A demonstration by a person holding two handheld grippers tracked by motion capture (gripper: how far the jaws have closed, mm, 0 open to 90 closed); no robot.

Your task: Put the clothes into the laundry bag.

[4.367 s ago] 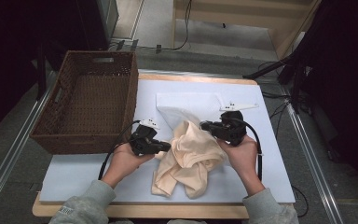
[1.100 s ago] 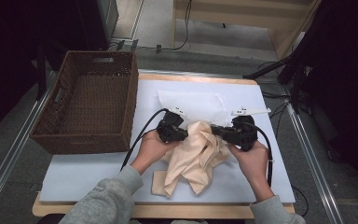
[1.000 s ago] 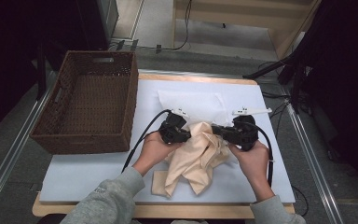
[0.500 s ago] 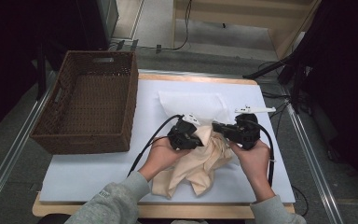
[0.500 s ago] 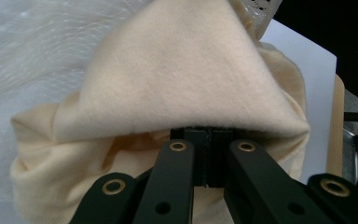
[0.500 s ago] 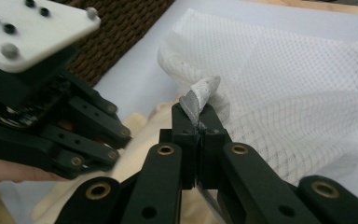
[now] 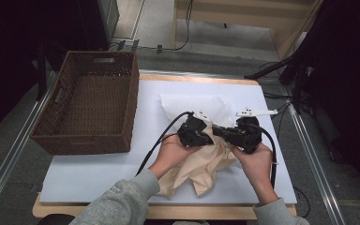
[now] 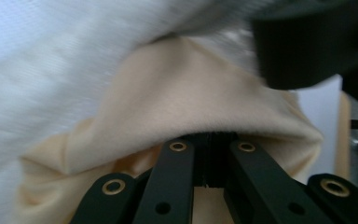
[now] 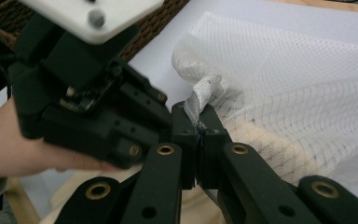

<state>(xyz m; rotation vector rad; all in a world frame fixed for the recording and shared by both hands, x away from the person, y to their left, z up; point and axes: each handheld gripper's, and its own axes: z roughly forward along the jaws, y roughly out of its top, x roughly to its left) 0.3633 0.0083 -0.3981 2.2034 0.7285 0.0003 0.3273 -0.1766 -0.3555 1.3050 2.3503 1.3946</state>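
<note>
A beige cloth (image 7: pixel 201 166) lies crumpled near the front of the white table, its top tucked into the mouth of a white mesh bag (image 7: pixel 194 104). My left gripper (image 7: pixel 207 133) is shut on a fold of the beige cloth (image 8: pixel 186 102), right under the mesh bag (image 8: pixel 51 60). My right gripper (image 7: pixel 218 131) faces it, almost touching. In the right gripper view, the right gripper (image 9: pixel 198 122) is shut on the edge of the mesh bag (image 9: pixel 279 74), with the left gripper (image 9: pixel 79 102) close at the left.
A brown wicker basket (image 7: pixel 124 101) stands at the left on the white table (image 7: pixel 98 173). Cables trail from both grippers toward the table's front. Metal rails run along both sides of the table.
My left gripper has moved right with the beige cloth, up to the right gripper at the mesh bag's mouth. The right gripper has shifted slightly right since the first frame.
</note>
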